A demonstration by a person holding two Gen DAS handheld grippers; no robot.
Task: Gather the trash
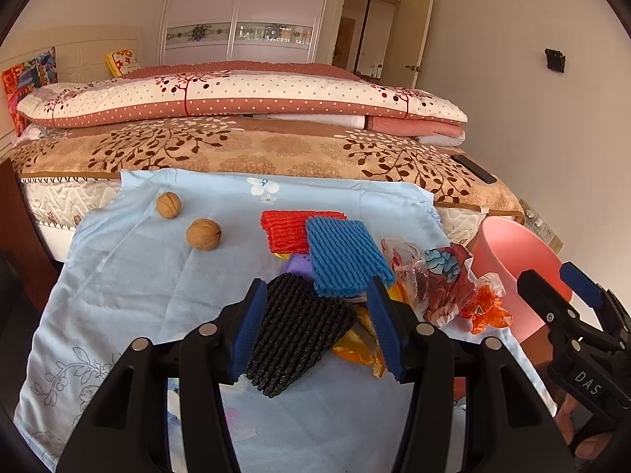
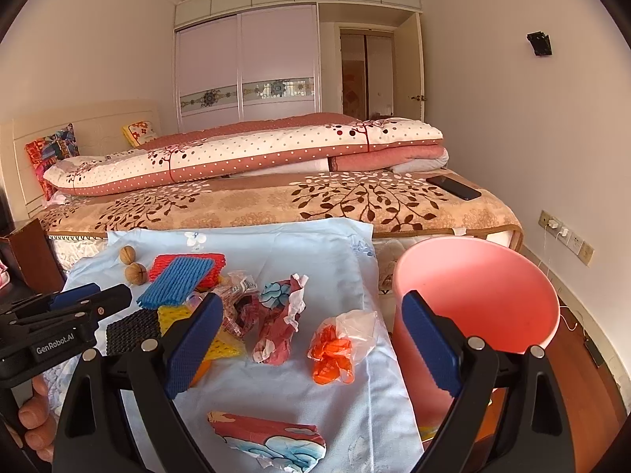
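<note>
L gripper [image 1: 315,331] jaws spread, straddling black foam net [image 1: 299,339], lower centre, not clamped. R gripper [image 2: 311,345] jaws wide, holding nothing; orange wrapper [image 2: 335,351] between, centre frame. Pink bin [image 2: 485,295] centre-right, beside blue cloth [image 2: 315,248].

My left gripper [image 1: 315,327]: jaws apart, straddling the black foam net [image 1: 297,335]
Blue foam net [image 1: 347,256]: overlapping the red foam net [image 1: 288,232]
Walnuts [image 1: 204,234]: two, on the blue cloth [image 1: 150,276]
Pink bin [image 1: 516,260]: right, behind my right gripper [image 1: 560,287]
</note>
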